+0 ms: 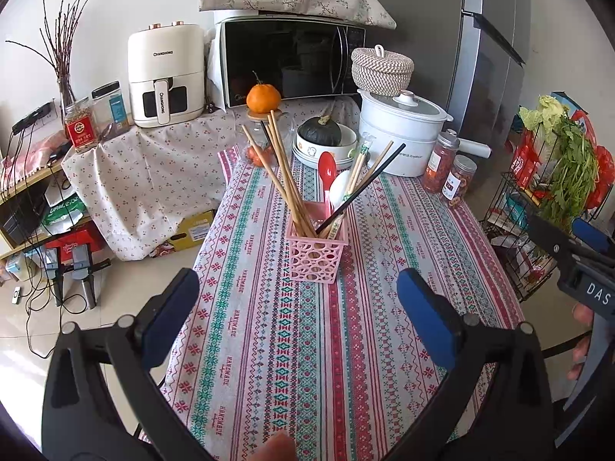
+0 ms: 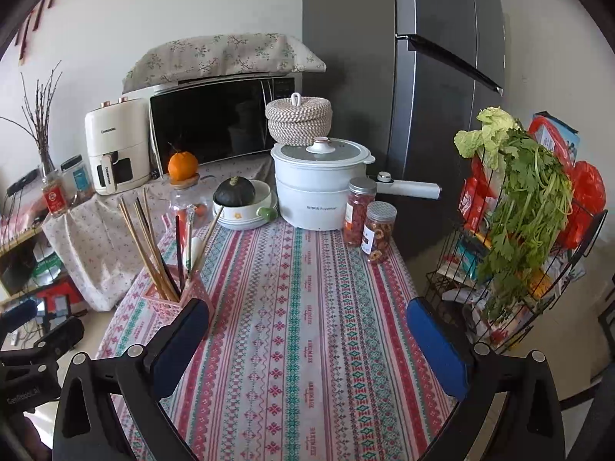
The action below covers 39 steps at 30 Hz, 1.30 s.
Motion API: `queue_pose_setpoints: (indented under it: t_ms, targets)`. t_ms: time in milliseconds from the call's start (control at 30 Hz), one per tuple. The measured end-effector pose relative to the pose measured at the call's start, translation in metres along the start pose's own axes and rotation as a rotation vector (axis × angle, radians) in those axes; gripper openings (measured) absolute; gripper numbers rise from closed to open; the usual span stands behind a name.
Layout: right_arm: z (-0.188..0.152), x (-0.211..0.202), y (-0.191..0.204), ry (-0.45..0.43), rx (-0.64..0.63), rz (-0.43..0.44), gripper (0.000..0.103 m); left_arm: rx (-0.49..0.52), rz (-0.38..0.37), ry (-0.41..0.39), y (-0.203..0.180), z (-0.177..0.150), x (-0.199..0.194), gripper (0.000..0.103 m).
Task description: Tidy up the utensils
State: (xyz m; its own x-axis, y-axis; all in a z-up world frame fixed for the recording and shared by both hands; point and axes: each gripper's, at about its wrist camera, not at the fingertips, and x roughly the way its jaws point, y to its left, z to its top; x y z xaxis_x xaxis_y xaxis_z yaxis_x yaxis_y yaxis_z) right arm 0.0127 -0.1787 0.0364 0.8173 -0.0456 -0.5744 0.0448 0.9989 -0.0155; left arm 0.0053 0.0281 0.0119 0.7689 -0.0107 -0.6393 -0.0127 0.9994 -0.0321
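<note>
A pink perforated utensil basket stands on the patterned tablecloth. It holds several wooden chopsticks, a black chopstick, a red spoon and a white spoon. My left gripper is open and empty, just in front of the basket. In the right wrist view the basket sits at the left, beside my open, empty right gripper. The right gripper also shows at the left wrist view's right edge.
At the table's far end stand a white pot, two jars, stacked bowls with a squash and an orange. A microwave and air fryer stand behind. A wire rack with greens stands right of the table.
</note>
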Motion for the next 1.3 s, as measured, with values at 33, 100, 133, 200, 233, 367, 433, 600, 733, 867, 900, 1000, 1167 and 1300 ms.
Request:
queue_pose_setpoints:
  t_ms: [33,100,133,200,233,367,433,600,733,867,900,1000,1167,1300]
  targets:
    - [-0.002,0.0,0.0,0.007,0.005,-0.001,0.103,0.007,0.006,0.002,-0.002,-0.001,0.0,0.102]
    - [-0.004,-0.002,0.0,0.01,0.002,-0.004,0.103,0.008,0.004,0.011,-0.005,-0.003,0.002,0.102]
    - [-0.004,-0.001,0.001,0.008,-0.006,-0.004,0.103,0.009,0.004,0.016,-0.007,-0.003,0.004,0.102]
    - [-0.005,-0.001,0.001,0.005,-0.016,-0.007,0.103,0.011,0.007,0.019,-0.011,-0.004,0.005,0.102]
    - [-0.005,0.0,0.001,0.007,-0.016,-0.007,0.103,0.01,0.009,0.021,-0.012,-0.003,0.006,0.102]
    - [-0.006,0.005,-0.003,0.024,-0.008,0.0,0.103,0.002,0.014,0.027,-0.015,-0.004,0.007,0.102]
    - [-0.007,0.006,-0.004,0.03,-0.009,0.005,0.103,-0.003,0.016,0.021,-0.017,-0.004,0.006,0.102]
    - [-0.008,0.007,-0.005,0.037,-0.004,0.005,0.103,-0.003,0.012,0.023,-0.019,-0.004,0.006,0.102]
    - [-0.008,0.007,-0.005,0.042,0.0,0.006,0.103,-0.001,0.008,0.026,-0.021,-0.005,0.006,0.102]
    - [-0.009,0.008,-0.004,0.045,-0.002,0.004,0.103,-0.003,0.009,0.025,-0.021,-0.005,0.006,0.102]
    - [-0.009,0.008,-0.004,0.045,-0.002,0.004,0.103,-0.004,0.009,0.024,-0.022,-0.005,0.006,0.102]
    - [-0.009,0.008,-0.004,0.047,0.0,0.005,0.103,-0.009,0.008,0.025,-0.021,-0.005,0.005,0.102]
    - [-0.009,0.009,-0.003,0.047,-0.002,0.005,0.103,-0.01,0.006,0.024,-0.02,-0.004,0.004,0.102]
    - [-0.01,0.01,-0.002,0.048,-0.005,0.007,0.103,-0.01,0.006,0.024,-0.02,-0.004,0.004,0.102]
